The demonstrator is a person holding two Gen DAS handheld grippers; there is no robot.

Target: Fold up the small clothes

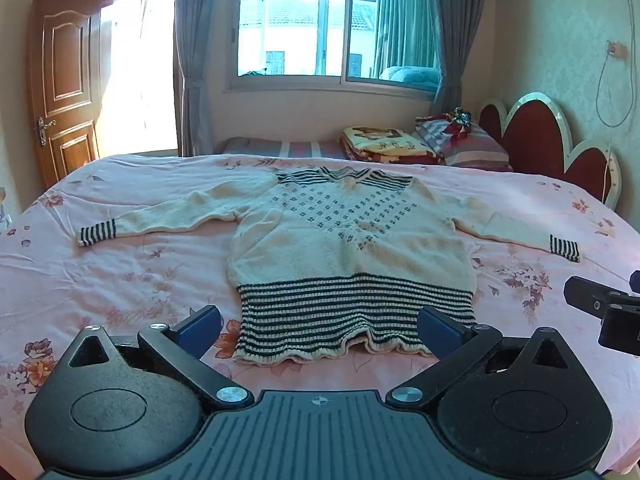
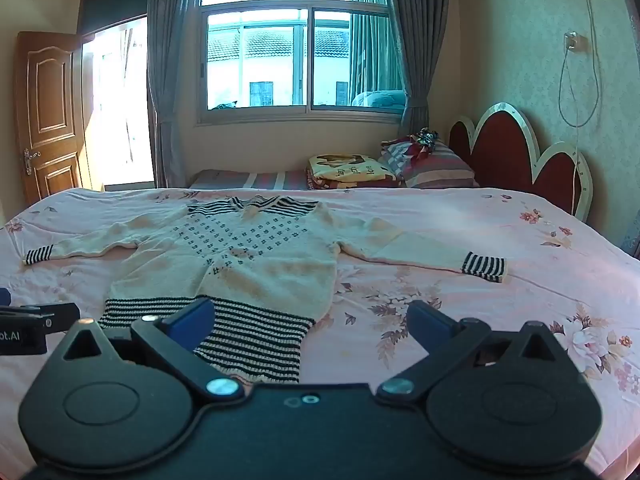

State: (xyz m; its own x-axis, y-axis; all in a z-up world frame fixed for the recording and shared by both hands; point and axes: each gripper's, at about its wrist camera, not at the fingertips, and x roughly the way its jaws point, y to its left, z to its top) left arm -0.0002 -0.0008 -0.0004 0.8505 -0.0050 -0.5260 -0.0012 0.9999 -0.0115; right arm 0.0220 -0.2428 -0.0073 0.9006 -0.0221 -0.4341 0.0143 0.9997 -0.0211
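Observation:
A cream knit sweater [image 1: 348, 240] with black-striped hem, cuffs and collar lies flat on the pink floral bedsheet [image 1: 120, 280], sleeves spread to both sides. My left gripper [image 1: 320, 330] is open and empty, hovering just in front of the striped hem. The sweater also shows in the right wrist view [image 2: 240, 256]. My right gripper [image 2: 310, 322] is open and empty, over the hem's right corner and the bare sheet beside it. The right gripper's body shows at the right edge of the left wrist view [image 1: 604, 312].
A second bed behind holds a folded blanket [image 1: 384, 144] and striped pillows [image 1: 472, 144]. A red scalloped headboard [image 1: 552, 140] stands at right. A wooden door [image 1: 64, 84] is at left, a window [image 1: 332, 28] ahead.

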